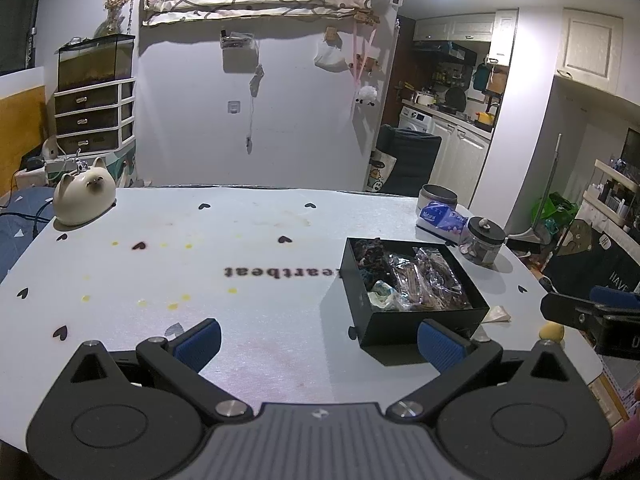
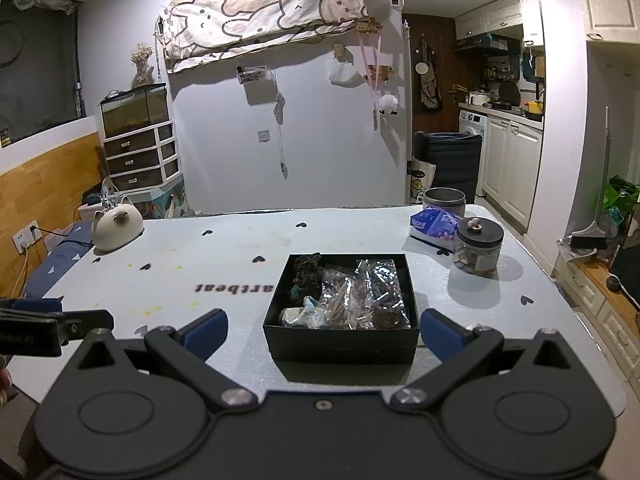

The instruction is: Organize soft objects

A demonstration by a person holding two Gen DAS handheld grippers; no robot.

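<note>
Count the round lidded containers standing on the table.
2. A metal tin stands at the far right edge behind the tissue pack; a glass jar with a black lid stands nearer, right of the black box. None seems hidden.

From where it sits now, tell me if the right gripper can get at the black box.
Probably yes. The right gripper is open, and the black box lies straight ahead between its fingers on the table. Nothing stands between them, and the box's top is uncovered.
</note>
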